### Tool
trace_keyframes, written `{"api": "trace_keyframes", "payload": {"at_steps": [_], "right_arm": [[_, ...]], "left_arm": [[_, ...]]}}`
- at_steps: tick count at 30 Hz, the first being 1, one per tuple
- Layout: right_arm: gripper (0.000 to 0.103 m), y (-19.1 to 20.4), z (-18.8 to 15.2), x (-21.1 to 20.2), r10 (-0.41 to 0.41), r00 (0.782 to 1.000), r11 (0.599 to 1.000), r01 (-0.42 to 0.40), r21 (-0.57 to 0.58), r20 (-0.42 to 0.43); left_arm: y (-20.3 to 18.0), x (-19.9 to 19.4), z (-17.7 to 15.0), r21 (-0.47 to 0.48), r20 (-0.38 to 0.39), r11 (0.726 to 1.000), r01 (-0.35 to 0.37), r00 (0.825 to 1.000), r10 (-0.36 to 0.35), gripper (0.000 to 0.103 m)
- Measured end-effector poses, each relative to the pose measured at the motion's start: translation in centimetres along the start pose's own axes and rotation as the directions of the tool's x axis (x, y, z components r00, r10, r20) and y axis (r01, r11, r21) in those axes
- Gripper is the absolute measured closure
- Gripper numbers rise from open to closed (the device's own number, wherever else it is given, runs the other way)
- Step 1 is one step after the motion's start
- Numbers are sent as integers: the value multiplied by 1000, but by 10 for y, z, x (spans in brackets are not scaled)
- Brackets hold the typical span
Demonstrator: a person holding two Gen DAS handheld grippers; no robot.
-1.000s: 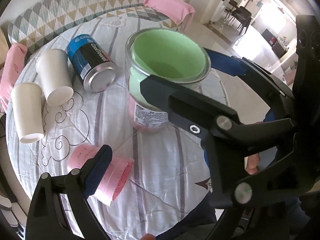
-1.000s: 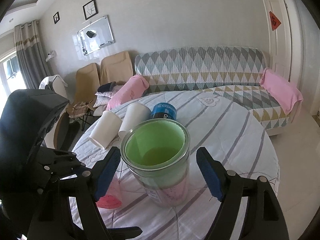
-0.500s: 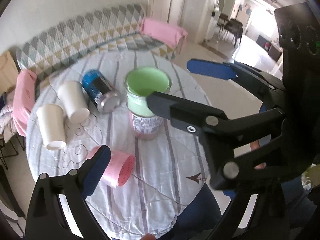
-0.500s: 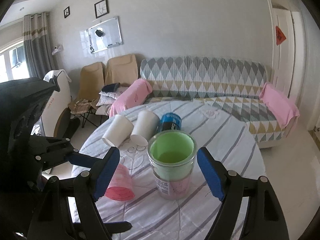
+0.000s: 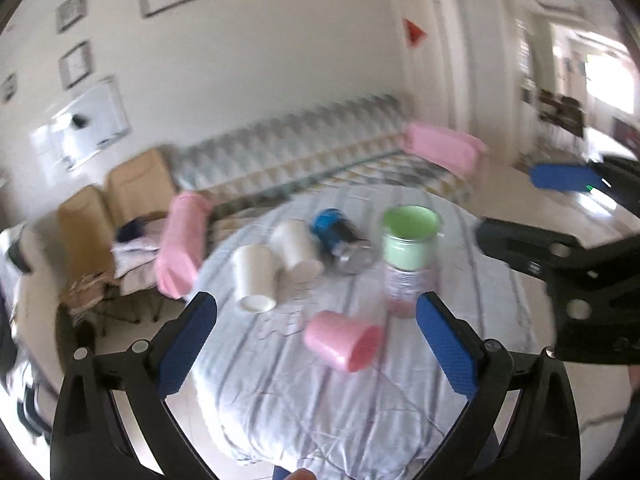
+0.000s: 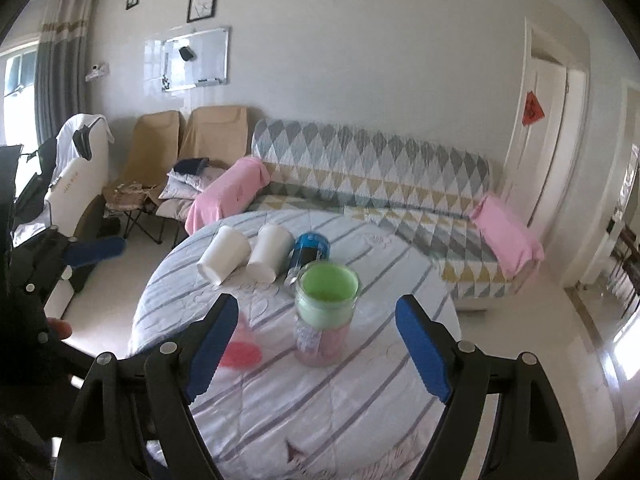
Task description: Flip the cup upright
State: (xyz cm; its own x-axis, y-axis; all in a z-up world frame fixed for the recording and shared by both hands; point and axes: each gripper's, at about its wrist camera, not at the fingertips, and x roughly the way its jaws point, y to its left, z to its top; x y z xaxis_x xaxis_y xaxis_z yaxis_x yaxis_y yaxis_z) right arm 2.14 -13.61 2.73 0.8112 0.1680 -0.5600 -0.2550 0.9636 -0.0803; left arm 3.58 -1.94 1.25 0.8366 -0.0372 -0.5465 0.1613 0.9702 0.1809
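A clear cup with green and pink inner cups (image 5: 407, 256) (image 6: 325, 312) stands upright on the round table (image 5: 360, 400). A pink cup (image 5: 342, 340) (image 6: 243, 350) lies on its side in front of it. Two white paper cups (image 5: 276, 266) (image 6: 248, 256) and a blue can (image 5: 334, 232) (image 6: 308, 250) lie on their sides behind. My left gripper (image 5: 316, 348) is open and empty, well back from the table, with the pink cup between its fingers in view. My right gripper (image 6: 316, 348) is open and empty, back from the upright cup.
The table has a striped white cloth (image 6: 320, 412). A patterned sofa (image 6: 380, 176) with pink cushions and tan chairs (image 6: 192, 140) stand behind it. The right gripper's body (image 5: 568, 272) shows at the right of the left wrist view.
Both grippers have pulled back and up from the table, so the cups look smaller. The left wrist view has swung level towards the sofa. The upright cup has stayed in place.
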Motion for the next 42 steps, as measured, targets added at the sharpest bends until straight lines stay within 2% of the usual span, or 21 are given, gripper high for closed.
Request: {"api": "trace_keyframes", "payload": {"at_steps": [4, 7, 10, 13, 18, 26, 38, 42], "right_arm": [[21, 6, -7, -1, -24, 999, 999, 24, 21, -39], [21, 11, -14, -2, -25, 998, 999, 27, 37, -49], [21, 11, -19, -4, -12, 998, 997, 16, 72, -54], [21, 13, -24, -7, -30, 999, 996, 34, 87, -44], [21, 13, -31, -12, -48, 998, 992, 50, 113, -27], [21, 14, -37, -13, -58, 998, 990, 55, 130, 18], [21, 14, -35, -24, -74, 990, 990, 58, 130, 120], [21, 13, -34, -23, -73, 989, 990, 55, 134, 128]], "left_arm": [[12, -2, -12, -77, 9, 994, -78, 997, 79, 0], [18, 2, -19, -98, -3, 990, -105, 994, 106, 0], [23, 2, -26, -121, -3, 988, -94, 995, 95, 0], [24, -4, -32, -136, 60, 985, -103, 992, 112, 0], [26, -7, -36, -180, 92, 983, -29, 995, 46, 0], [21, -7, -36, -176, 107, 982, -65, 991, 85, 0], [20, -13, -36, -184, 168, 981, -63, 981, 95, 0], [18, -12, -35, -176, 164, 983, -61, 982, 91, 0]]}}
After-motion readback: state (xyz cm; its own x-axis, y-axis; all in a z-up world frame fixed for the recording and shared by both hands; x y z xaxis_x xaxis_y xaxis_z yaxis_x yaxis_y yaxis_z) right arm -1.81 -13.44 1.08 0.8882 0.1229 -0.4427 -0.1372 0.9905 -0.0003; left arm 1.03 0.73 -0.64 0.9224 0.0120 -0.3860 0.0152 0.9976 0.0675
